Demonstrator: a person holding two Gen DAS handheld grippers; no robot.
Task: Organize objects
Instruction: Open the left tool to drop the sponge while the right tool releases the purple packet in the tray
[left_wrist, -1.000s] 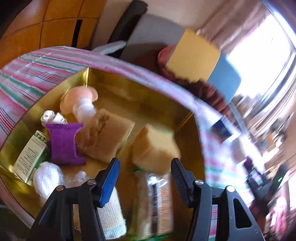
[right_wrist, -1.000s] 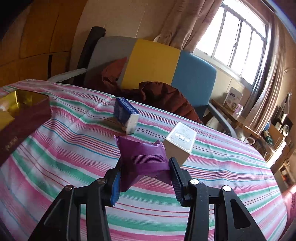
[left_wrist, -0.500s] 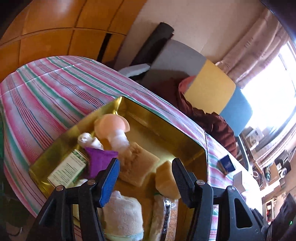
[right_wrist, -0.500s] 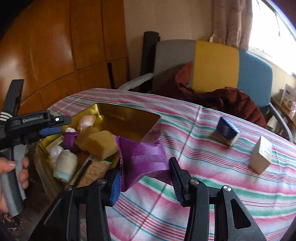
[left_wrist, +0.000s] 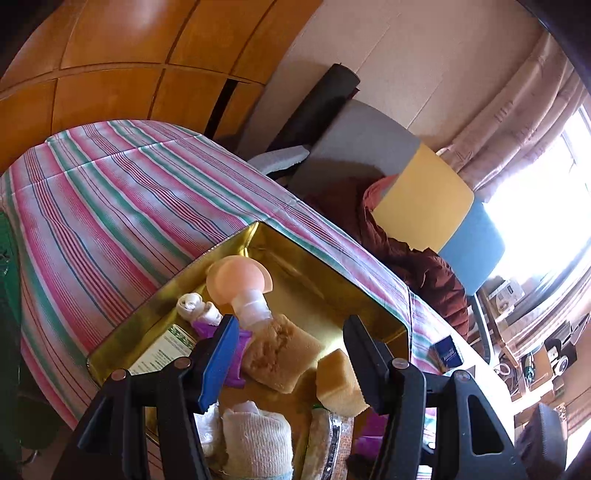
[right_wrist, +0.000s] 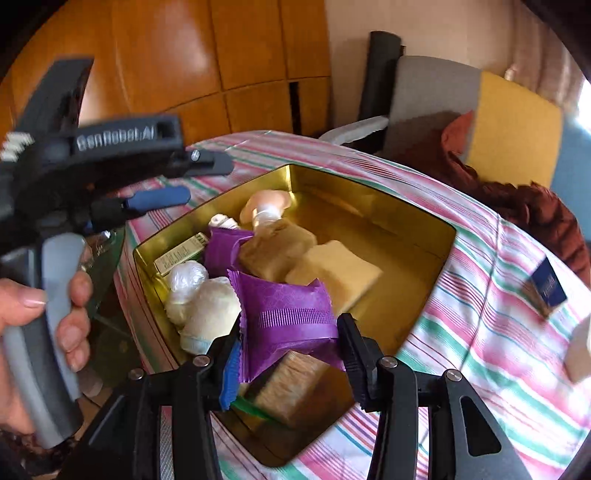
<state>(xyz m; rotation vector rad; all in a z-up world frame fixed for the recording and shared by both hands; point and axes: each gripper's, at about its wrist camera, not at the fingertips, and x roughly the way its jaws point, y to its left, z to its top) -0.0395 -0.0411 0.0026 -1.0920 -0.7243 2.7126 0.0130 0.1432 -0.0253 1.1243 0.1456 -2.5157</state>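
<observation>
Chair (left_wrist: 424, 199), grey, yellow and blue panels: brown cloth (left_wrist: 417, 258) draped on it. Left of chair, wood panelling (left_wrist: 129, 55). Right of chair, curtain (left_wrist: 517, 122), bright window (left_wrist: 546, 192).

Glossy gold metal tin (right_wrist: 402, 216) on striped cloth (right_wrist: 480, 314).

1. Your right gripper (right_wrist: 288, 354) clamps a purple packet (right_wrist: 288, 317) above the gold tin (right_wrist: 424, 221).
2. At 9 o'clock, your hand (right_wrist: 40, 314) holds the left gripper (right_wrist: 173, 177), its fingers spread with nothing between them.
3. At 3 o'clock, a blue box (right_wrist: 548, 282) lies on the striped cloth (right_wrist: 480, 332).
</observation>
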